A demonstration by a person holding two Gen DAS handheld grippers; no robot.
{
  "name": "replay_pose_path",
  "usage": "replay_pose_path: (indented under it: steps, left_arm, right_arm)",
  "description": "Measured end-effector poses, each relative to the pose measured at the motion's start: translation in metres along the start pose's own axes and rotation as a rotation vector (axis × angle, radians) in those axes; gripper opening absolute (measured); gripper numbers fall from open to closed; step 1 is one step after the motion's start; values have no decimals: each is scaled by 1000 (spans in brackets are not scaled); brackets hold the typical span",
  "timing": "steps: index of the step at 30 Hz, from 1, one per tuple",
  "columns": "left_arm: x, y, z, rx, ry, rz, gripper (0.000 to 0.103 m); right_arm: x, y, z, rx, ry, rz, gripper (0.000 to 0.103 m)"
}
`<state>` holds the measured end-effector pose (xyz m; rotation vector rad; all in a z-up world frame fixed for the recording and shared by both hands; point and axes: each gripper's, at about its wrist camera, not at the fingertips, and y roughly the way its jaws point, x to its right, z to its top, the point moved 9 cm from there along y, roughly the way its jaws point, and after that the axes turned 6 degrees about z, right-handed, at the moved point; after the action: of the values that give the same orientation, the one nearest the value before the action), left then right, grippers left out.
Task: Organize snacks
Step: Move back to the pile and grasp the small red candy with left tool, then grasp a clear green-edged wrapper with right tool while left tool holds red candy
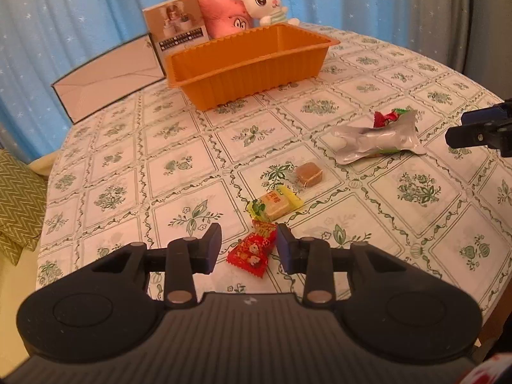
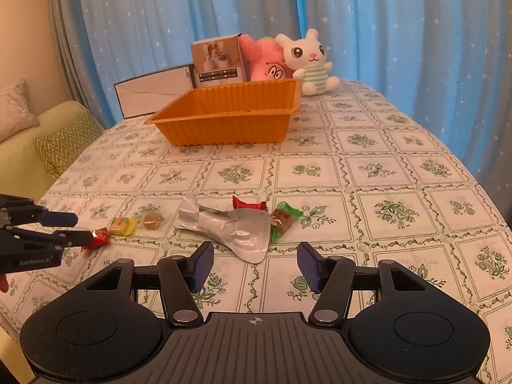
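"genrobot.ai" on left gripper [image 2: 68, 228]

Each handheld unit is matte black plastic. The left gripper [image 1: 249, 246] and the right gripper [image 2: 255, 265] share one build: a ribbed, grooved centre plate with a small white crosshair mark, and beside that plate a round housing on each side with a shallow circular recess. From the plate two black linkage arms run forward, pinned with silver round rivets. They end in dark blue, finely ribbed pads [image 2: 202, 265]. The left unit's side bears white "GenRobot.AI" lettering.
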<state>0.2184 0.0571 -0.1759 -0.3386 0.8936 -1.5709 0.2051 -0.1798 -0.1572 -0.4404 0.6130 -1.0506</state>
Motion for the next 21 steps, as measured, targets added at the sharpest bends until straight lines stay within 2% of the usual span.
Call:
replay_pose_path:
  steps: [8, 11, 12, 15, 21]
  left_arm:
    - [-3, 19, -6, -54, -7, -87, 33]
    - [-8, 21, -7, -68, -82, -112, 32]
    - [-8, 21, -8, -74, -105, -128, 26]
    - [-7, 19, -7, -89, -145, -141, 22]
    - [-12, 6, 3, -59, -282, -155, 21]
  right_arm:
    - [-2, 10, -1, -16, -1, 5, 58]
    - [-4, 13, 0, -18, -4, 9, 58]
    - [-6, 14, 0, -19, -7, 9, 58]
    - [-11, 17, 3, -22, -37, 20, 58]
    - [-26, 31, 12, -66, -203, 68, 58]
